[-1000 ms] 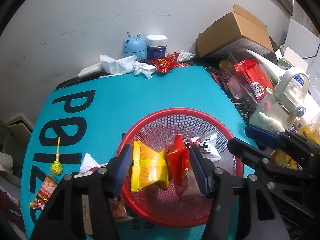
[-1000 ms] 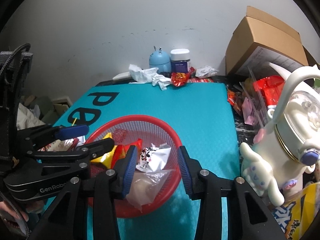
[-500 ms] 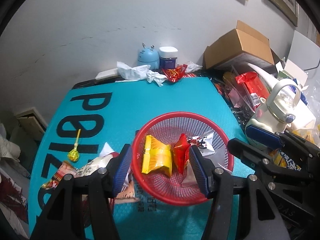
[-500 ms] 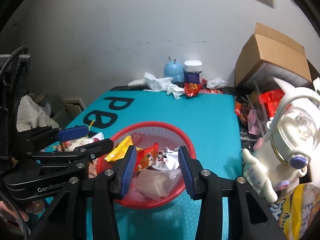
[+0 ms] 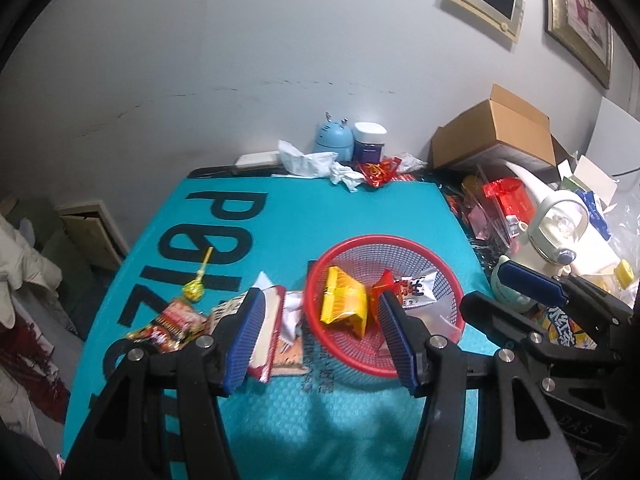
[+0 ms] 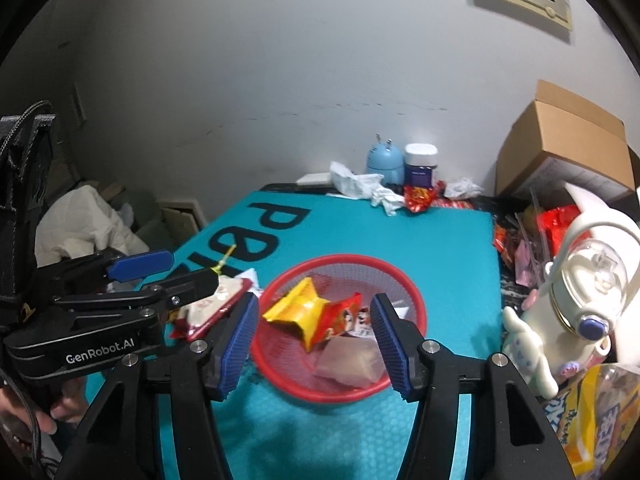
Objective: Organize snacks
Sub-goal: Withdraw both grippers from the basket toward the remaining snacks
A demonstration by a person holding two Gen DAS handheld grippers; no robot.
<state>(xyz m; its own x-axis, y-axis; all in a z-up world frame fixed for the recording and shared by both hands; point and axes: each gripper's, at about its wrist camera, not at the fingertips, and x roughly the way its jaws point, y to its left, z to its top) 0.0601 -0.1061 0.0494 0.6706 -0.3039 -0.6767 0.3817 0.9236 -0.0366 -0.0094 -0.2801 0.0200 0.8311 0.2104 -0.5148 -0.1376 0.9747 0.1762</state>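
Note:
A red mesh basket [image 5: 400, 242] [image 6: 416, 300] sits on the teal mat. It holds a yellow packet [image 5: 344, 304] [image 6: 298, 312], a red packet [image 5: 384, 284] [image 6: 342, 318], a white printed packet [image 5: 416, 290] and a clear pinkish bag [image 6: 352, 362]. Loose snacks lie left of the basket: a white and red packet [image 5: 276, 320] [image 6: 216, 304], a red noodle packet [image 5: 172, 322] and a yellow lollipop [image 5: 196, 286]. My left gripper [image 5: 320, 334] is open and empty, raised above the basket's near left side. My right gripper [image 6: 312, 340] is open and empty above the basket.
At the back edge stand a blue round gadget [image 5: 334, 138], a white-lidded jar [image 5: 369, 142], crumpled tissue [image 5: 310, 160] and a red wrapper [image 5: 378, 170]. A cardboard box [image 5: 496, 130], a white kettle [image 6: 592, 276] and clutter fill the right side.
Both grippers have risen and pulled back from the basket, so it looks smaller and the loose snacks at the left have come into view. Both stay open.

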